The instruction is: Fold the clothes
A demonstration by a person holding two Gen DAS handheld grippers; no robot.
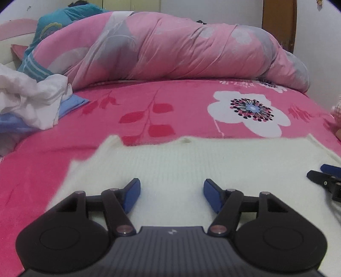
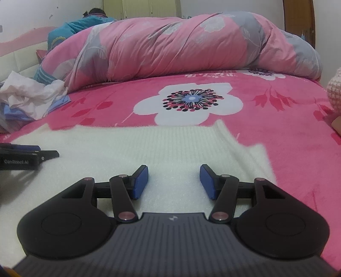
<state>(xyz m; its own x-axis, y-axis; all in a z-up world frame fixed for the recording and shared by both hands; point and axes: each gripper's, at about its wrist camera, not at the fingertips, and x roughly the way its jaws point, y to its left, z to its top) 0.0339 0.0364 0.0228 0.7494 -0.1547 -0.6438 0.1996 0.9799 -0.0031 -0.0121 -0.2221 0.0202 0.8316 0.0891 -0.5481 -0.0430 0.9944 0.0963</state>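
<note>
Left gripper (image 1: 171, 192) sits low centre of frame, blue pads (image 1: 132, 195) apart, nothing between them, only the cream knit sweater (image 1: 191, 162) lying flat below. Sweater spreads across the lower half on the pink floral bedsheet (image 1: 170, 106). Right gripper (image 1: 326, 176) pokes in at the right edge, over the sweater, jaw state unclear. Rumpled white cloth (image 1: 32, 98) on blue fabric at left edge. Rolled pink-grey duvet (image 1: 170, 46) spans the top; person in a teal top (image 1: 64, 19) behind it, upper left
</note>
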